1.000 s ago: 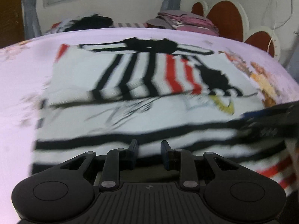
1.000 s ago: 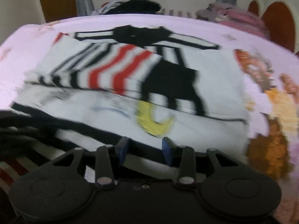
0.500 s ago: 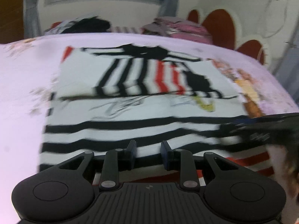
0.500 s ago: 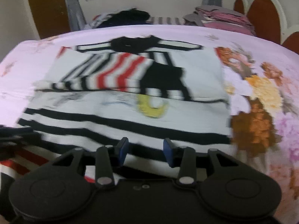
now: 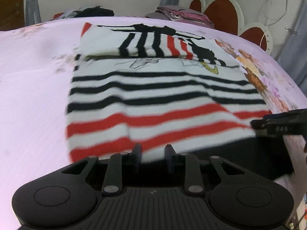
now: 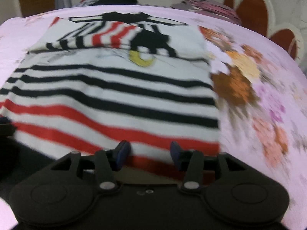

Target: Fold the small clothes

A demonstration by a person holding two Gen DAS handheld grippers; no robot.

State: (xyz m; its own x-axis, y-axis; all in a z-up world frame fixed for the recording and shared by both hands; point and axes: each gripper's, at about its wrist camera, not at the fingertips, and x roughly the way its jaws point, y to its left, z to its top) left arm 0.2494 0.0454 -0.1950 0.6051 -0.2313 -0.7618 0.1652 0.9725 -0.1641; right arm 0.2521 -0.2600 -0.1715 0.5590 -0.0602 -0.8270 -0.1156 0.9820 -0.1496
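A white shirt with black and red stripes (image 5: 153,95) lies flat on the pink bed, sleeves folded across its top; it also shows in the right wrist view (image 6: 115,95). My left gripper (image 5: 152,154) is open at the shirt's near hem, left of its middle, with the hem edge between the fingers. My right gripper (image 6: 147,151) is open at the near hem toward the right corner, with red-striped cloth between its blue fingertips (image 6: 122,150). The right gripper's body shows at the right edge of the left wrist view (image 5: 278,126).
The pink bedsheet (image 5: 34,95) has a floral print on the right (image 6: 249,88). A pile of dark clothes (image 5: 92,12) and a stack of folded pink clothes (image 5: 182,14) lie at the far edge. A red and white headboard (image 5: 222,15) stands at the right.
Both grippers have drawn back toward the near hem; the red stripes at the hem have come into view. The jaws stay open, the right one a little wider.
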